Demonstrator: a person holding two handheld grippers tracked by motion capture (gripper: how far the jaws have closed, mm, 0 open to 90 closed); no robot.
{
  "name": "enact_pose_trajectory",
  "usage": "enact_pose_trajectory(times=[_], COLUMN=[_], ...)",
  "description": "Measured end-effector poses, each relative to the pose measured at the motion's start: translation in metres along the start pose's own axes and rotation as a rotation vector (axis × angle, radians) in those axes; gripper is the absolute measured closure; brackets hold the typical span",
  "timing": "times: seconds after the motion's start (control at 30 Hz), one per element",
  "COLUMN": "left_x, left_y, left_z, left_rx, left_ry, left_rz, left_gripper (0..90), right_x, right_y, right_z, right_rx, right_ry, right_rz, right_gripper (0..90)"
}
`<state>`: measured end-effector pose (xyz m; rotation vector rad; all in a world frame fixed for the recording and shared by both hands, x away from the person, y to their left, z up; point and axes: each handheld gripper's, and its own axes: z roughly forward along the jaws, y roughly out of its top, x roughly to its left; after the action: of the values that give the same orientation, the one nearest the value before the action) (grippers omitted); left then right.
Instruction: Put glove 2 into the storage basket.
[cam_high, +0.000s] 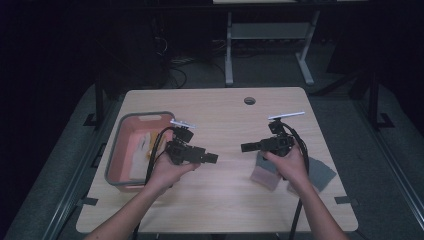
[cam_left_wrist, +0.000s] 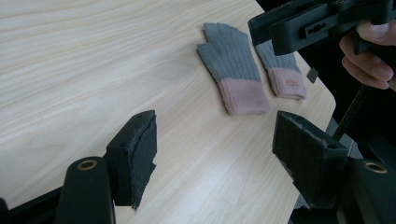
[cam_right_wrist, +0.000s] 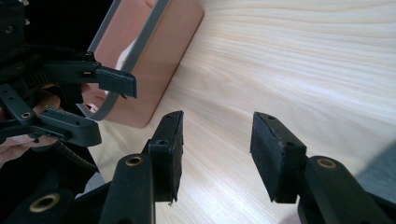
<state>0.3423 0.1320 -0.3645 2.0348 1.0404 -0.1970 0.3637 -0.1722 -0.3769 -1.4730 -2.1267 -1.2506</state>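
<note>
Two grey knit gloves with pink cuffs lie flat near the table's right edge. One glove (cam_high: 265, 175) (cam_left_wrist: 233, 65) lies nearer the middle and the other glove (cam_high: 322, 172) (cam_left_wrist: 285, 70) nearer the edge. My right gripper (cam_high: 243, 147) (cam_right_wrist: 217, 149) hovers above them, points left, and is open with nothing between its pads. My left gripper (cam_high: 215, 158) (cam_left_wrist: 215, 149) points right towards it, open and empty, over bare wood. The two grippers face each other across a gap, so the right gripper (cam_left_wrist: 264, 30) and the left gripper (cam_right_wrist: 116, 111) each appear in the other's view.
A pink bin with a grey rim (cam_high: 120, 150) (cam_right_wrist: 159, 60) stands at the table's left edge, behind my left hand, with some pale items (cam_high: 145, 145) inside. A round cable hole (cam_high: 249, 100) sits at the table's far edge. The wooden tabletop (cam_high: 225, 200) lies between my arms.
</note>
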Motion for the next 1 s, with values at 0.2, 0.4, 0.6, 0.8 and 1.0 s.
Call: enact_pose_trajectory(times=[0.2,0.4,0.6,0.8,1.0], left_x=[-0.007,-0.015,-0.021,-0.026,-0.030], left_y=[0.001,0.003,0.005,0.005,0.005], left_z=[0.010,0.021,0.031,0.038,0.046], left_rx=[0.002,-0.001,-0.005,-0.002,0.002], left_ry=[-0.013,-0.021,-0.035,-0.039,-0.046], left_rz=[0.017,0.028,0.035,0.048,0.054], left_gripper=[29.8,29.1,28.7,27.9,27.3], right_x=[-0.008,-0.016,-0.023,-0.031,-0.039], right_y=[-0.007,-0.012,-0.017,-0.023,-0.032], right_z=[-0.009,-0.020,-0.032,-0.042,-0.049], right_rx=[-0.008,-0.018,-0.023,-0.037,-0.030], right_ry=[-0.022,-0.047,-0.083,-0.110,-0.139], right_rz=[0.008,0.011,0.018,0.026,0.024], right_gripper=[53.4,53.4,53.5,52.9,50.9])
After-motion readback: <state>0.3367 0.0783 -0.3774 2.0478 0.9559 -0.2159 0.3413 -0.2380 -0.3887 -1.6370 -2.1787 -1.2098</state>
